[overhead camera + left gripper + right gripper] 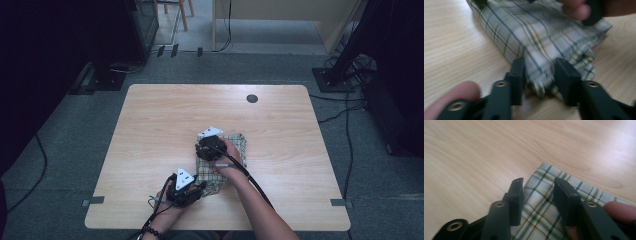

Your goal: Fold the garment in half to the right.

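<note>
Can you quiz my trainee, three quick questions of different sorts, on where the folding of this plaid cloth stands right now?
1. True or false: the plaid cloth lies on the wooden table.
2. Which part of the cloth sits between the jaws of the left hand-held gripper? A) a bunched corner nearest the person, B) the far edge, C) nothing.
3. Fill in: in the right gripper view, the right hand-held gripper straddles a flat ___ of the cloth.

Key
1. True.
2. A. Bunched folds of fabric stand between the two jaws.
3. Corner. The jaws stand either side of it, with cloth showing between them; whether the pads press on it cannot be told.
</note>
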Motion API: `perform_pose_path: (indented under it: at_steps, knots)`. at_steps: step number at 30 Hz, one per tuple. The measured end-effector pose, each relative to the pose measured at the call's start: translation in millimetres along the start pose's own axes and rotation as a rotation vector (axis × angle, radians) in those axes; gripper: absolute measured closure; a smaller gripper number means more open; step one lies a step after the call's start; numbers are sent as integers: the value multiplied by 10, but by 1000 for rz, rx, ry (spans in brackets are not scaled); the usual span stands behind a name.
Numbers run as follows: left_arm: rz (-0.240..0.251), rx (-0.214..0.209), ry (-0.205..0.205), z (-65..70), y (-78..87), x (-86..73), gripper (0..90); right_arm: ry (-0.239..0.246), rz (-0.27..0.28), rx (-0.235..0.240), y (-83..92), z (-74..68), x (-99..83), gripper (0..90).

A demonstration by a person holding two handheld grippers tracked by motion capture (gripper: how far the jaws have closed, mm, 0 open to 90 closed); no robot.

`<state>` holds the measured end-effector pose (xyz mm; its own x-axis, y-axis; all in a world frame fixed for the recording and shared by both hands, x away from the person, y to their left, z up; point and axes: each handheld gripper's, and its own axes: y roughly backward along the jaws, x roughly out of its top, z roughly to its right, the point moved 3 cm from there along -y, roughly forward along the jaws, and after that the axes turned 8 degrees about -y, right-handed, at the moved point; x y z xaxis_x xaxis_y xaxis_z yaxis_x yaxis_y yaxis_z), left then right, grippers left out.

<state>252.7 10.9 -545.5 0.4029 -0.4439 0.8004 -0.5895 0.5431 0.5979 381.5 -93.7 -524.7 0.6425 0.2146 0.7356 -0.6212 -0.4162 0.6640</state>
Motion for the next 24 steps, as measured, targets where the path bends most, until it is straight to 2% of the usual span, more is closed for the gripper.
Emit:
perform_pose_path:
  at_steps: [2,6,8,9,10,11,12,14,17,20,24]
  knots:
    - [-2,0,-1,-3,-6,2,702,-21,15,3,-49,17,1,658]
    - [-4,0,4,-15,-19,11,739,-19,32,-10,-79,5,1,662]
    - [-1,2,5,-10,-11,7,735,-46,42,13,-78,24,4,614]
    - [0,1,8,-9,-5,3,698,-83,40,57,-50,46,21,572]
    - [-1,-8,6,-8,4,-5,606,-109,47,82,-20,63,34,560]
    - [7,-15,7,-8,19,-13,510,-130,64,102,38,96,48,549]
    - [19,-27,13,-13,43,-21,443,-133,82,102,110,134,53,539]
    - [45,-52,41,-43,102,-31,391,-126,95,78,267,223,23,531]
    - [83,-52,82,-124,186,-22,388,-97,95,7,534,405,-139,515]
    - [83,-56,81,-171,177,-17,417,-120,84,-1,723,542,-350,509]
    - [39,-60,88,-180,70,-53,405,-46,39,-34,692,585,-590,471]
